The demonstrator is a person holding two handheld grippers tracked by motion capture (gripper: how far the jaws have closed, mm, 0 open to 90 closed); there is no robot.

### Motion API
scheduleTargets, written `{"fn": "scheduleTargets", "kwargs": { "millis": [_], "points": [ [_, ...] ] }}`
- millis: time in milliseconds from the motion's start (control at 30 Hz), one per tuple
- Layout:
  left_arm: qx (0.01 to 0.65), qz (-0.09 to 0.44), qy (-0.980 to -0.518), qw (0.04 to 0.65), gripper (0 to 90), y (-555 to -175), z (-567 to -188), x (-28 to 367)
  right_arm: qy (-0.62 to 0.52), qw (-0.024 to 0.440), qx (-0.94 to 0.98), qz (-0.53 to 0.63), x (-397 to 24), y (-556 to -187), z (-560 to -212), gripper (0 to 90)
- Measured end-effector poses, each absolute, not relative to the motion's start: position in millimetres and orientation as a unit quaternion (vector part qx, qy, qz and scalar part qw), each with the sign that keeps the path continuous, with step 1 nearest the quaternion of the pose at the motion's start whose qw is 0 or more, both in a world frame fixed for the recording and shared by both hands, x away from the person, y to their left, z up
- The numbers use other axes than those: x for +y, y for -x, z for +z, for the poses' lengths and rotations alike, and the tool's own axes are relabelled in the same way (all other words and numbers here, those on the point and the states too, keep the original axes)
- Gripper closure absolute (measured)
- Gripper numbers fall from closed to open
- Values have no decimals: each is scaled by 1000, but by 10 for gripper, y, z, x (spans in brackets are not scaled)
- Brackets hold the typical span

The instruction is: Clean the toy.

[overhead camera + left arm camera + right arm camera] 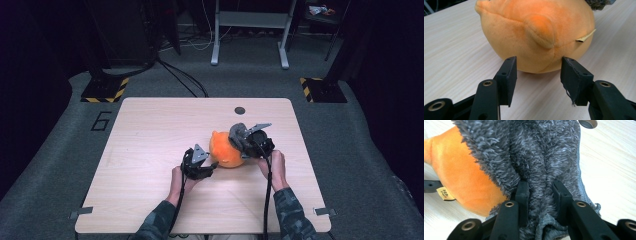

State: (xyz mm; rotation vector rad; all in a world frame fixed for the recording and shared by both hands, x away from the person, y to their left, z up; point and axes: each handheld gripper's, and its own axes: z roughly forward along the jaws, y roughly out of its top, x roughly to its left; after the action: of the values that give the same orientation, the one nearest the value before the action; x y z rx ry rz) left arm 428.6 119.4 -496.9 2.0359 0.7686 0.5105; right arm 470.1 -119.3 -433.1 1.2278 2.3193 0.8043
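A round orange plush toy point(225, 149) rests on the wooden table point(150, 135). A grey fuzzy fabric piece point(240, 135) lies over its right side. My right gripper point(540, 192) is shut on a fold of that grey fabric point(534, 157), pinching it between both jaws just beside the orange plush point(461, 177). My left gripper point(538, 68) stands open at the toy's near left side. Its jaws flank the lower bulge of the plush point(536, 32) without pressing on it. A small tan tag point(585, 37) sticks out of the toy's seam.
A dark round grommet point(240, 110) sits in the table near its far edge. Beyond the table are a white metal stand point(250, 30) and yellow-black striped floor plates point(105, 90). Bare wood stretches to the left and front.
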Motion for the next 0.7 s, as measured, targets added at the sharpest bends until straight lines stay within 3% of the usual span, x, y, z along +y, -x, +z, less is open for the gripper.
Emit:
{"fn": "scheduleTargets", "kwargs": {
  "millis": [100, 400, 700],
  "points": [
    [304, 210, -820, 438, 513, -4309, -4964, 1148, -437, 199, 829, 286, -1191, -4709, -4335, 699],
    [308, 211, -815, 444, 797, -4322, -4945, 1081, -446, 203, 820, 295, -1251, -4696, -4326, 697],
    [328, 171, -806, 462, 840, -4303, -4781, 1088, -459, 222, 797, 323, -1378, -4568, -4142, 696]
  ]
}}
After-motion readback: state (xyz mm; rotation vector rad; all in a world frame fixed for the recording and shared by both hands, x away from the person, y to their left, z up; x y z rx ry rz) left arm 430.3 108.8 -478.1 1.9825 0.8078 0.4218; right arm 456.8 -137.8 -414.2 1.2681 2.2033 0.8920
